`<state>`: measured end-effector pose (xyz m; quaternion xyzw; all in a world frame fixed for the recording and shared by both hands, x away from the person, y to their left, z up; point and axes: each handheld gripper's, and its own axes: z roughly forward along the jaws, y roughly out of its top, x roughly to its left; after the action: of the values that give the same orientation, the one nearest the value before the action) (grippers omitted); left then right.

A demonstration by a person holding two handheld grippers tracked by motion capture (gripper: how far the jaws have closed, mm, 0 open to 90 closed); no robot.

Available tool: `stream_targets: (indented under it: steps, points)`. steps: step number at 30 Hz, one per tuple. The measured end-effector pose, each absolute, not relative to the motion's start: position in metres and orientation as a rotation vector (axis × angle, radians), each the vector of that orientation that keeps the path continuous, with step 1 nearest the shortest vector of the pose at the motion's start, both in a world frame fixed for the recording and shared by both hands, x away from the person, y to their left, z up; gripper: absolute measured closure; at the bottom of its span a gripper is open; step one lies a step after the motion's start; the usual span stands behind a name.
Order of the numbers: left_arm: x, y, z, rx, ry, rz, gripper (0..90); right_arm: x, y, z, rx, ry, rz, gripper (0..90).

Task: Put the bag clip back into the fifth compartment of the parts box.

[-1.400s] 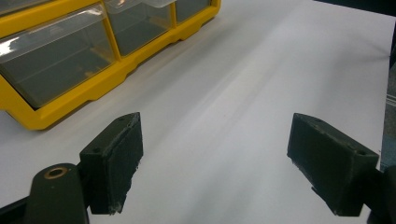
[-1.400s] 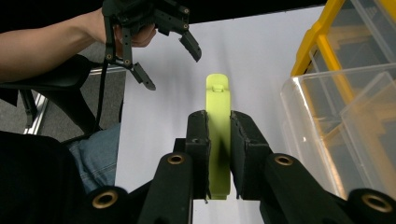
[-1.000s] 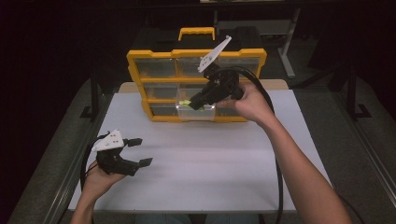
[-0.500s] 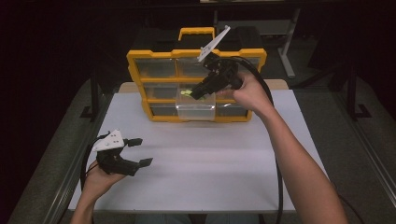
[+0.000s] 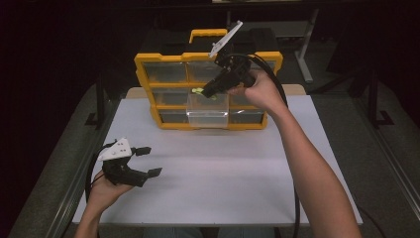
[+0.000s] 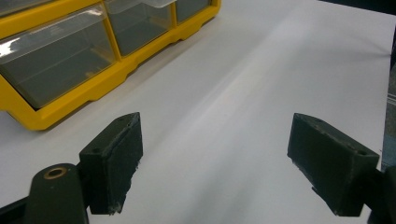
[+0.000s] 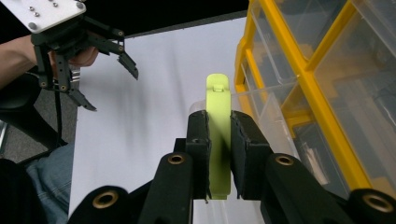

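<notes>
**Green clip held above the open drawer of the yellow cabinet**

While the right gripper (image 5: pixel 207 92) hangs just above the pulled-out clear plastic drawer (image 5: pixel 208 110), its two black jaws are pressed closely on a flat lime-green plastic clip (image 7: pixel 218 135). The clip stands upright between the pads, and its rounded end sticks out in front of them. I think it is gripped by its flat sides so that it cannot turn or slip while it is over the drawer.

This drawer belongs to the yellow plastic organiser cabinet with transparent compartments (image 5: pixel 143 63), which stands at the far edge of the white table (image 5: pixel 237 178). It is in the middle of the cabinet's lower part and is the single drawer drawn forward, probably to give free access from above.

The left gripper (image 5: pixel 147 161) rests well apart from the cabinet, near the front left corner of the table. Its jaws are wide apart and nothing is between them; I judge it is kept aside so that it does not disturb the work at the cabinet.
</notes>
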<state>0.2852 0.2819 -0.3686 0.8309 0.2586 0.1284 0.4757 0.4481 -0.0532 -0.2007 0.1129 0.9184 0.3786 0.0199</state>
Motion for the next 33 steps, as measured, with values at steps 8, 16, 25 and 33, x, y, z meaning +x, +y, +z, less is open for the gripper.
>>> stream_targets:
  steps: [8, 16, 25, 33]
  points:
    - [0.285, 0.282, -0.369, 2.031, 0.635, 0.314, 18.3, 0.457, -0.056, -0.207, 0.389, 2.850, 1.169, 76.8]
    - [0.286, 0.282, -0.369, 2.035, 0.631, 0.317, 18.3, 0.461, -0.057, -0.211, 0.398, 2.847, 1.163, 76.6]
    - [0.286, 0.282, -0.369, 2.035, 0.631, 0.316, 18.0, 0.464, -0.057, -0.216, 0.414, 2.843, 1.142, 76.4]
    - [0.286, 0.283, -0.368, 2.041, 0.623, 0.323, 18.0, 0.466, -0.056, -0.225, 0.414, 2.853, 1.133, 76.3]
